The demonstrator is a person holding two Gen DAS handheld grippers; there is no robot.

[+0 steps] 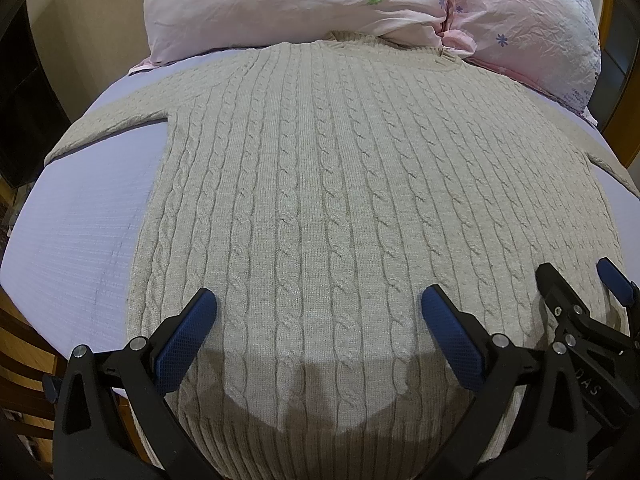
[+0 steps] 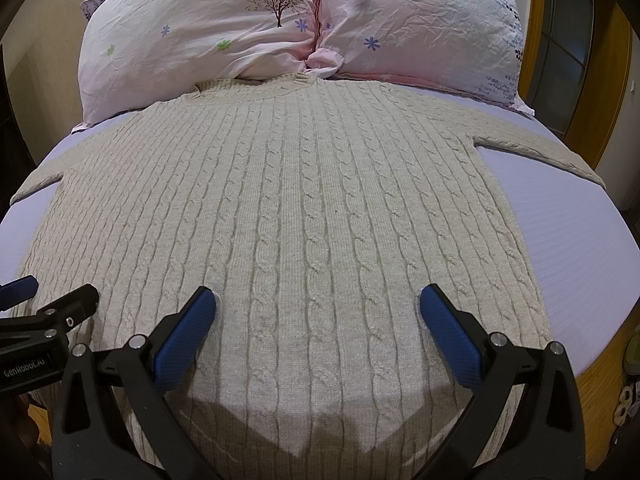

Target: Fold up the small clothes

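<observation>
Wool, or something like it, makes up the one beige sweater [image 1: 320,184], a cable-knit with rope-like vertical twists and a ribbed hem, spread flat and face up on a pale lavender, finely ribbed sheet [image 1: 80,216] with its collar touching two crinkled pink pillows [image 2: 200,32] printed with small flowers and a tree, and both sleeves stretched outward to the sides. Two grippers hover over the hem side by side, the left gripper [image 1: 319,308] and the right gripper [image 2: 318,306], each with black plastic arms and blue textured pads [image 2: 182,340] spread wide, gripping nothing.
</observation>
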